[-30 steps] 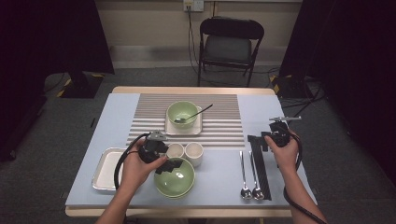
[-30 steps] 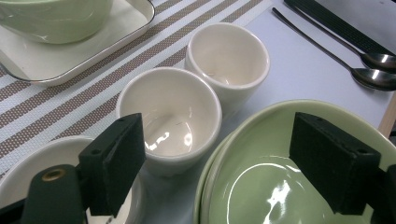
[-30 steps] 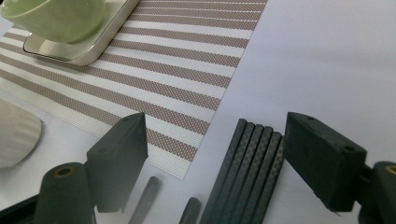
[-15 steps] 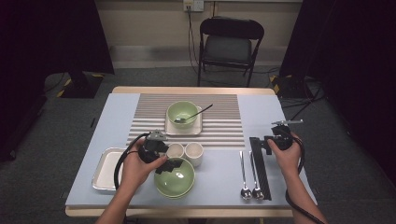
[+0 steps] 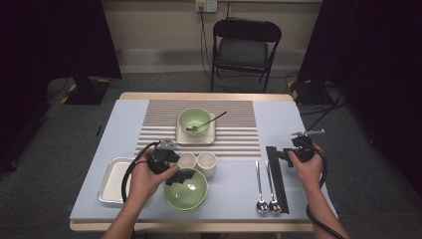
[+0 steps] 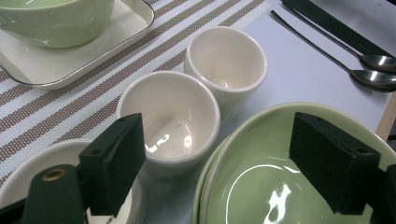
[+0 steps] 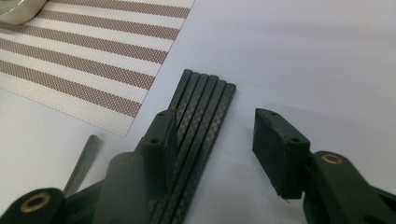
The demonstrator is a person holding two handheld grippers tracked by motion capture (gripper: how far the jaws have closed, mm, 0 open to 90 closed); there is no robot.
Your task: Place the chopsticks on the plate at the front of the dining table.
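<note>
Several black chopsticks [image 7: 201, 116] lie side by side on the blue table cover, also in the high view as chopsticks [image 5: 277, 184]. My right gripper [image 7: 222, 144] straddles their far end and its jaws have just been closing. The left pad sits against the bundle while a gap remains at the right pad, so it is open. The right gripper [image 5: 279, 154] is held low over the table. My left gripper [image 6: 224, 172] is open wide over the rim of the stacked green bowls [image 6: 261, 186], beside two white cups [image 6: 170, 116]. In the high view the left gripper [image 5: 181, 175] hovers at the near bowl [image 5: 186, 194].
Two spoons [image 5: 264, 186] lie left of the chopsticks. A far green bowl [image 5: 194, 121] with a spoon sits on a square white plate [image 5: 206, 138] on the striped mat [image 5: 239, 129]. A metal tray [image 5: 110, 181] is at the near left. A chair [image 5: 246, 50] stands beyond the table.
The right gripper's jaws have narrowed around the far end of the chopsticks, and the hand has shifted slightly. The left hand and its gripper have stayed put.
</note>
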